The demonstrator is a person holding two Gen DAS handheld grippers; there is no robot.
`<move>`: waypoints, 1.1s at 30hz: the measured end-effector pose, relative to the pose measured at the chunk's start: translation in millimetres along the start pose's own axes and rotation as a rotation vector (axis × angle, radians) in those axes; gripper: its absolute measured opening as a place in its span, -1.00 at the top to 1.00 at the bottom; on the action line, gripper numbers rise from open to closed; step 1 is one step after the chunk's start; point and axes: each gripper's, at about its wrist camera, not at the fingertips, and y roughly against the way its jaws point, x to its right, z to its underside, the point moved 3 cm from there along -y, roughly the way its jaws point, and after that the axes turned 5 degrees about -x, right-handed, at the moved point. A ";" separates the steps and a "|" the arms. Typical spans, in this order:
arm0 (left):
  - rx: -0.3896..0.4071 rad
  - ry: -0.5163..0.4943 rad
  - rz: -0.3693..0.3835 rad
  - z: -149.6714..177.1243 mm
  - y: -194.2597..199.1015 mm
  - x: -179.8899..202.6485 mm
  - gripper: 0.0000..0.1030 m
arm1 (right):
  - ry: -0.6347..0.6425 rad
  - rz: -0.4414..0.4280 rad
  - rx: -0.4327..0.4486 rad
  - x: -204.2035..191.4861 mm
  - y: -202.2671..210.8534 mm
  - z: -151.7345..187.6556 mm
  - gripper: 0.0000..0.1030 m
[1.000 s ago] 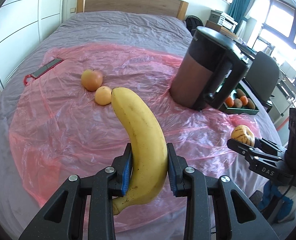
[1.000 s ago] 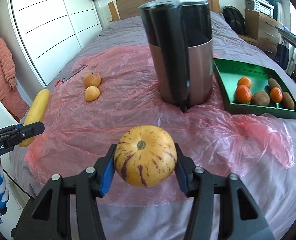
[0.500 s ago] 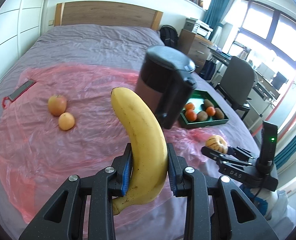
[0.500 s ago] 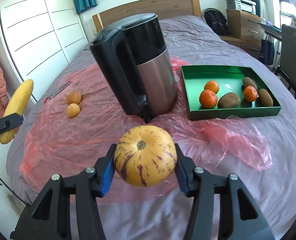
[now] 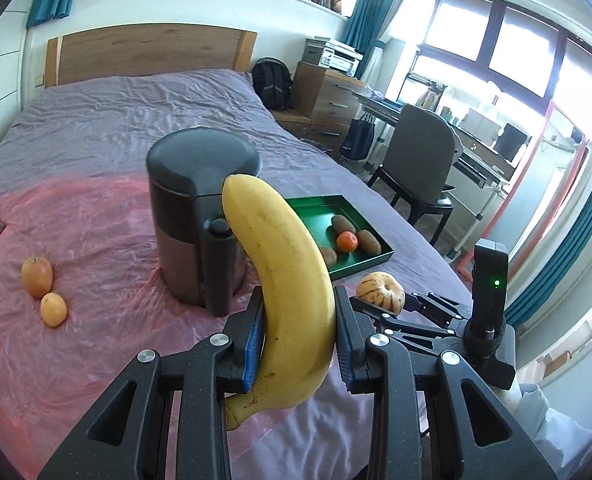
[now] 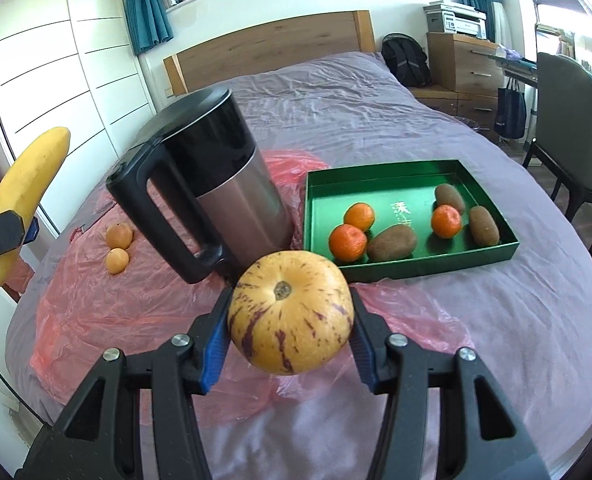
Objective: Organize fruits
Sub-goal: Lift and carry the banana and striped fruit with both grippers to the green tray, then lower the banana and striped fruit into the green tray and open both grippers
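My left gripper (image 5: 299, 340) is shut on a yellow banana (image 5: 284, 272), held above the bed's near edge; the banana also shows at the left of the right wrist view (image 6: 24, 196). My right gripper (image 6: 288, 332) is shut on a round yellow melon with purple streaks (image 6: 290, 312), also seen in the left wrist view (image 5: 379, 288). A green tray (image 6: 411, 270) to the right of the kettle holds three oranges (image 6: 347, 242) and three kiwis (image 6: 391, 242). An apple (image 5: 36, 277) and a small orange (image 5: 53, 309) lie on the pink plastic sheet at the left.
A black and steel kettle (image 6: 220, 184) stands mid-bed on the pink plastic sheet (image 5: 76, 248), between the loose fruit and the tray. A chair (image 5: 419, 164) and desk stand right of the bed. White wardrobe doors (image 6: 56, 96) are on the left.
Both grippers have swung to the right and risen, still holding their fruit. The kettle and green tray have shifted toward the centre of both views, and the tray now shows fully.
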 end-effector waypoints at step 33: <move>-0.205 -0.116 -0.039 -57.1 -229.6 47.6 0.47 | -0.111 0.159 0.075 174.0 -98.1 -97.5 -0.49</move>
